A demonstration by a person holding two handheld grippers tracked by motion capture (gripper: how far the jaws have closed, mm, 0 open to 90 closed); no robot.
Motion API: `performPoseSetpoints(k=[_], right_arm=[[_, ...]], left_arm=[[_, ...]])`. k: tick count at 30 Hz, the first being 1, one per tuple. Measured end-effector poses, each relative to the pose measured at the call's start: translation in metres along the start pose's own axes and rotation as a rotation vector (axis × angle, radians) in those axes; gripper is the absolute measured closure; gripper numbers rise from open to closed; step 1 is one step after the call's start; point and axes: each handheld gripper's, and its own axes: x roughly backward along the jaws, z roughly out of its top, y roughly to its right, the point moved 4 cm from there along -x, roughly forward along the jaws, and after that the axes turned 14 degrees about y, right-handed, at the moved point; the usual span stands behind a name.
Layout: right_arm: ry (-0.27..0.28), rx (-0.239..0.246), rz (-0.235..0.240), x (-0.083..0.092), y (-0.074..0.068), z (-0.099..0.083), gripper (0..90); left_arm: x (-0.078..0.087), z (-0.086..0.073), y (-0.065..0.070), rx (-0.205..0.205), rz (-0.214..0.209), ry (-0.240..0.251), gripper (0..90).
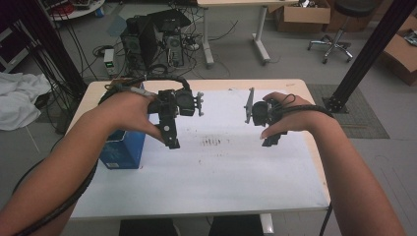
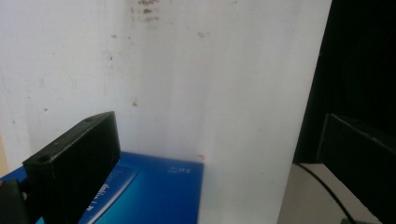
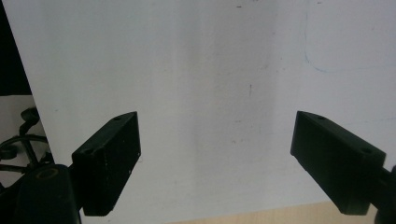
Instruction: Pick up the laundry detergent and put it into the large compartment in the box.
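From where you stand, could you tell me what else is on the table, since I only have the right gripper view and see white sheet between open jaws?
Observer: A blue box stands at the table's left edge, beside the left gripper.
Operator: Thank you. Is the left gripper holding it?
Observer: No; in the left gripper view its jaws stand apart with the box below them.
Operator: And where is my right gripper?
Observer: The right gripper is held over the white sheet, right of centre.

Blue box (image 2: 154, 196) — white print, too blurred to read.
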Motion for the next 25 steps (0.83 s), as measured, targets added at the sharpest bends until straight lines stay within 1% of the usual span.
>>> performPoseSetpoints(k=[2, 3, 7, 11, 15, 17, 19, 25], right_arm=[[-0.003, -0.002, 0.002, 0.0002, -0.0007, -0.0003, 15.9], [-0.003, -0.003, 0.003, 0.0006, -0.0009, -0.0003, 15.9], [-0.005, -0.001, 0.005, 0.0024, -0.0002, 0.0004, 15.9], [-0.004, 0.0, 0.002, 0.0033, 0.0012, 0.0015, 15.9], [-0.003, 0.0, 0.001, 0.0027, 0.0028, 0.002, 15.9], [-0.004, -0.001, 0.006, 0.0021, 0.0035, 0.0019, 15.9], [-0.005, -0.001, 0.004, 0.002, 0.004, 0.002, 15.9], [-0.004, -0.001, 0.001, 0.0018, 0.0042, 0.0021, 15.9]], left_arm=[[-0.0011, -0.0018, -0.001, 0.006, -0.014, 0.006, 0.1], [-0.0019, -0.0026, -0.0018, -0.003, -0.016, 0.009, 0.1], [-0.0051, -0.0064, -0.0047, 0.0, -0.025, 0.003, 0.1], [-0.0063, -0.0084, -0.0073, 0.008, -0.024, 0.006, 0.1], [-0.0055, -0.0091, -0.009, 0.007, -0.023, 0.014, 0.1], [-0.0049, -0.009, -0.0098, 0.007, -0.016, 0.02, 0.1], [-0.0047, -0.0089, -0.0096, 0.013, -0.023, 0.025, 0.1], [-0.0062, -0.009, -0.0095, 0.008, -0.024, 0.021, 0.1]])
